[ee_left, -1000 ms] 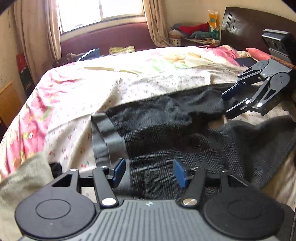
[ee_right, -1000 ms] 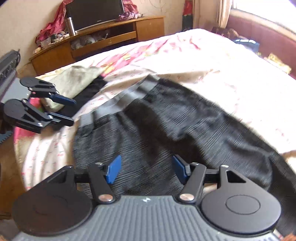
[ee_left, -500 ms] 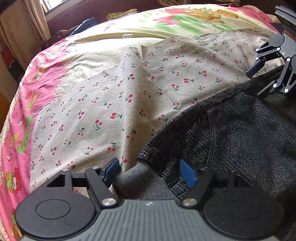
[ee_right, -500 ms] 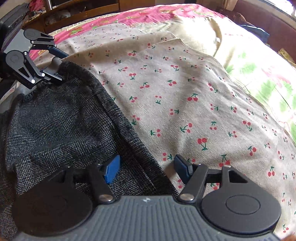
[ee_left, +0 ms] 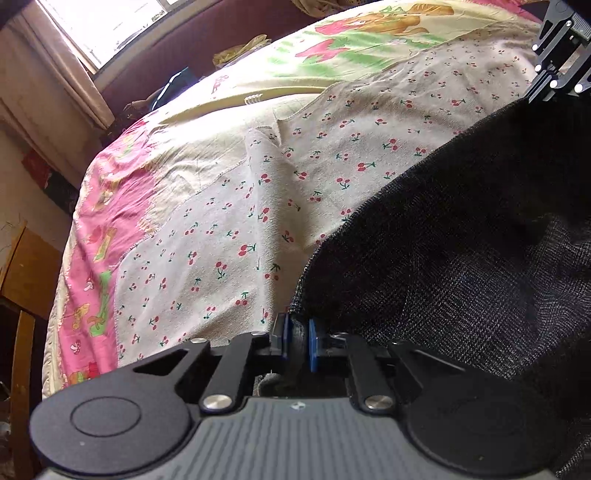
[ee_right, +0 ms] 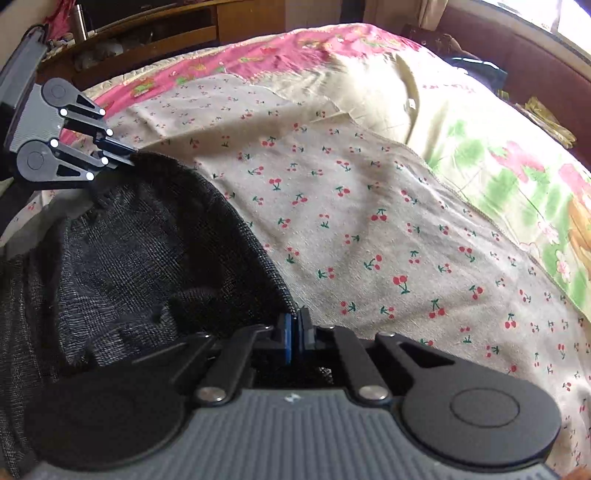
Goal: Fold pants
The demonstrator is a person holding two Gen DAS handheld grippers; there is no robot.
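Note:
The dark grey knit pants lie on the cherry-print sheet of a bed. My left gripper is shut on the pants' far edge at one end. My right gripper is shut on the same edge of the pants at the other end. The edge runs taut between the two grippers, lifted a little off the sheet. The right gripper shows at the top right of the left wrist view. The left gripper shows at the upper left of the right wrist view.
The bed carries a cherry-print sheet over a pink and green cartoon bedspread. A window with curtains and a maroon bench lie beyond the bed. A wooden cabinet stands at the other side.
Both grippers have closed on the pants' edge. They were open around it half a second ago. The edge is now raised and pulled taut between them.

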